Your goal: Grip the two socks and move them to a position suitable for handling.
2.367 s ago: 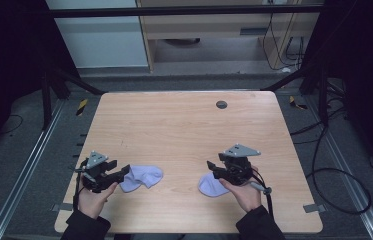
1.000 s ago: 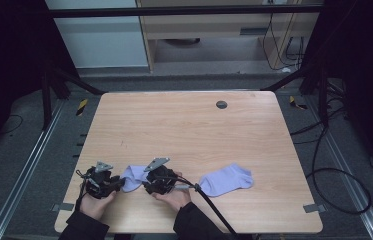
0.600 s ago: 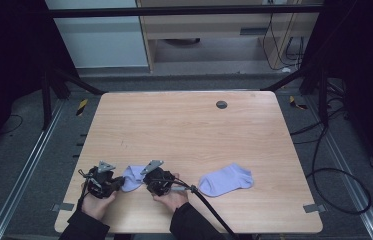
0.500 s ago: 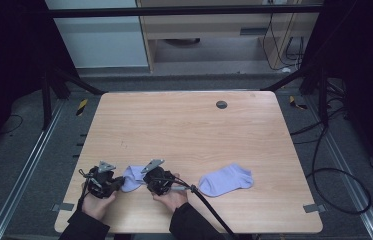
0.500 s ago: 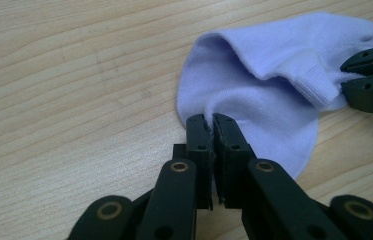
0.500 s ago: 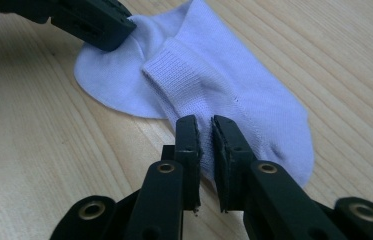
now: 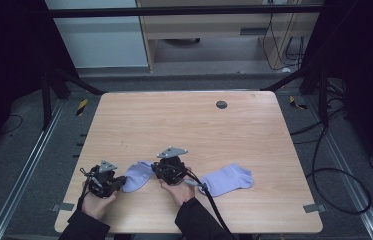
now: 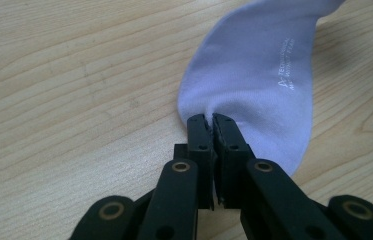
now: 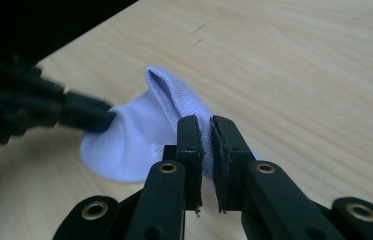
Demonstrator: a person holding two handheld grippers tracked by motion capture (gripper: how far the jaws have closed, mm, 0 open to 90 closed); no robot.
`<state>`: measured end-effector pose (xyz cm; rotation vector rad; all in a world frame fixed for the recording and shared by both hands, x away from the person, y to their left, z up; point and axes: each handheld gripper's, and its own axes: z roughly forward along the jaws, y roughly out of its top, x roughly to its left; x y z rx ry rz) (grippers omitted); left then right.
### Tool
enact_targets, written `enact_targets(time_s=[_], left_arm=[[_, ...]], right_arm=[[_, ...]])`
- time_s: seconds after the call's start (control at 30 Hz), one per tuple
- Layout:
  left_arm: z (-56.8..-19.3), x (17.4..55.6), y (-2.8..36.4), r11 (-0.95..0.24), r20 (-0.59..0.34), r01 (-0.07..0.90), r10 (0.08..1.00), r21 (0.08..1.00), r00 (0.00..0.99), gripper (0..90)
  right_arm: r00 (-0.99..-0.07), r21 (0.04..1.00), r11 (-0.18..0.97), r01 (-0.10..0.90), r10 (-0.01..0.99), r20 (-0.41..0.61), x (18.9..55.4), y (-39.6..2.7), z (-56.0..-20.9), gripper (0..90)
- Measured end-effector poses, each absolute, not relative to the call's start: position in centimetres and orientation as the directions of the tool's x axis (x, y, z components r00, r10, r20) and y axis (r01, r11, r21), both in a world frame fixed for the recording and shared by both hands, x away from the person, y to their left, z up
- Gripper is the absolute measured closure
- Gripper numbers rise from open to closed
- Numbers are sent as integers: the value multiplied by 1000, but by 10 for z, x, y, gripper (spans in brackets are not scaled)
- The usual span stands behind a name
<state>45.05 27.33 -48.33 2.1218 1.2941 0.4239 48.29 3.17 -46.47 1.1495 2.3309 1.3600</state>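
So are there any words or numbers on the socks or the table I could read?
Sock in the jaws: two short lines of small white print near its edge in the left gripper view, too small and blurred to read.
Other sock: no print to be seen.
Table: no words or numbers.

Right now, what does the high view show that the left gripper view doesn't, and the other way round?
High view alone: a second lilac sock lying flat by itself, and the right gripper pinching the other end of the held sock. Left gripper view alone: faint white print on the held sock, bunched where the left gripper pinches it. Shared: that sock, the left gripper shut on it, the wooden table.
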Motion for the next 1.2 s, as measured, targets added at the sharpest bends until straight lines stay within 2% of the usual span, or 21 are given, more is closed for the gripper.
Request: enact_targets(time_s=[0.1, 0.23, 0.33, 0.5, 0.67, 0.8, 0.97, 1.2], left_arm=[[-482, 451, 273, -350, -39, 681, 873, 643, 486, 866], [-483, 453, 273, -351, -40, 678, 871, 646, 489, 864], [-484, 454, 274, -339, -42, 678, 877, 652, 478, 853], [-482, 453, 279, -303, -33, 672, 898, 675, 438, 702], [-477, 446, 281, -269, -44, 671, 911, 691, 411, 667], [-481, 445, 278, -266, -54, 693, 913, 670, 403, 658], [-486, 446, 276, -261, -69, 720, 917, 642, 394, 697], [-487, 447, 273, -268, -67, 735, 918, 623, 391, 785]], right_arm=[[-609, 803, 237, 547, 770, 188, 495, 28, -462, 828], [-589, 797, 239, 554, 789, 173, 506, 29, -465, 821], [-571, 789, 261, 556, 810, 134, 516, 33, -473, 754], [-569, 819, 285, 497, 820, 60, 519, 27, -470, 622], [-578, 813, 304, 496, 815, 48, 521, 21, -467, 602], [-590, 776, 330, 537, 805, 66, 524, 19, -474, 602], [-596, 731, 365, 576, 800, 69, 526, 23, -486, 624], [-599, 693, 391, 606, 798, 73, 529, 24, -493, 723]])
